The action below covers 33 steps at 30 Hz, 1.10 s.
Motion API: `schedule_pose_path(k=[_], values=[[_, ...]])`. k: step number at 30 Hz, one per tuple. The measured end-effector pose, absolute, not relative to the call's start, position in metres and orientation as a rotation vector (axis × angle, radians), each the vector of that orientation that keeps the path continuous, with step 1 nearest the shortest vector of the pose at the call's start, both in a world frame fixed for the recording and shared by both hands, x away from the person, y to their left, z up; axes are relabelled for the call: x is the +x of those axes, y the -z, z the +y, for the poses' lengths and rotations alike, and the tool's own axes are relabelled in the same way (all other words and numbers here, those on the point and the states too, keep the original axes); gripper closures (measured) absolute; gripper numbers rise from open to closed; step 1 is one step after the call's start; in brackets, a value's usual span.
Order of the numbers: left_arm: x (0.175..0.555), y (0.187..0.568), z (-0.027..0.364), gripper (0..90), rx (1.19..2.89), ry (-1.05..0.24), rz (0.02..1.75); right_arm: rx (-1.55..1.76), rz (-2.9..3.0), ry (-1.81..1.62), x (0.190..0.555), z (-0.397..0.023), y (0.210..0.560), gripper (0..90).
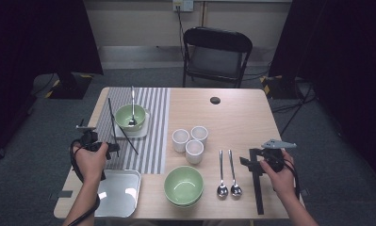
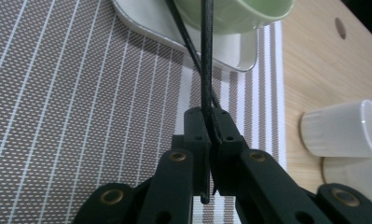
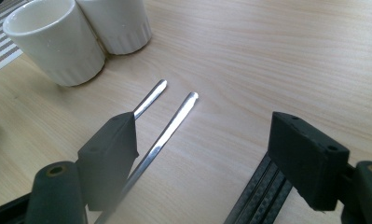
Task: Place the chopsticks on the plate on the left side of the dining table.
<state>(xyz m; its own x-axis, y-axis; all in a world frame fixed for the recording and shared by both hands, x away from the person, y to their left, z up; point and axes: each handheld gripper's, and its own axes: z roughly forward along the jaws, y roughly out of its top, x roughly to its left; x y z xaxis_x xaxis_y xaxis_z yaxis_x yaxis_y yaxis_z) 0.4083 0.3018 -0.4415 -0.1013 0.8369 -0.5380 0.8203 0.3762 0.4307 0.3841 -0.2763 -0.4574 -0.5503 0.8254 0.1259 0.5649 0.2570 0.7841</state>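
Note:
My left gripper (image 1: 113, 149) (image 2: 210, 125) hovers over the striped placemat (image 1: 150, 127) (image 2: 81, 107), shut on a thin black chopstick (image 1: 111, 117) (image 2: 206, 56). That chopstick runs from the jaws toward the green bowl (image 1: 128, 115) (image 2: 235, 14). A second black chopstick (image 1: 126, 141) (image 2: 186, 42) crosses behind it. The bowl holds a spoon (image 1: 132, 106) and stands on a white square plate (image 1: 143, 132) (image 2: 230, 56). My right gripper (image 1: 247, 161) (image 3: 207, 140) is open low over the bare wood, with nothing between its pads. Two spoons (image 1: 227, 175) (image 3: 167, 121) lie just left of it.
A pair of black chopsticks (image 1: 257, 188) (image 3: 258, 196) lies under the right gripper. Three white cups (image 1: 190, 140) (image 3: 58, 42) cluster mid-table. A second green bowl (image 1: 183, 185) and a metal tray (image 1: 119, 193) sit near the front edge. A folding chair (image 1: 217, 56) stands behind the table.

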Motion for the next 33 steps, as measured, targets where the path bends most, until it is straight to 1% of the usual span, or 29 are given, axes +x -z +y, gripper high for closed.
schedule_pose_path(k=[9,18,33], values=[[0.416,0.45,0.305,86.9,1.43,-0.031,1.944,1.284,2.226,-1.194,0.384,-0.277,0.459,23.1],[0.425,0.461,0.308,86.9,1.365,0.002,2.026,1.296,2.21,-1.216,0.384,-0.28,0.458,23.0],[0.424,0.466,0.304,86.6,1.375,0.025,2.067,1.286,2.202,-1.23,0.384,-0.281,0.457,22.9]])
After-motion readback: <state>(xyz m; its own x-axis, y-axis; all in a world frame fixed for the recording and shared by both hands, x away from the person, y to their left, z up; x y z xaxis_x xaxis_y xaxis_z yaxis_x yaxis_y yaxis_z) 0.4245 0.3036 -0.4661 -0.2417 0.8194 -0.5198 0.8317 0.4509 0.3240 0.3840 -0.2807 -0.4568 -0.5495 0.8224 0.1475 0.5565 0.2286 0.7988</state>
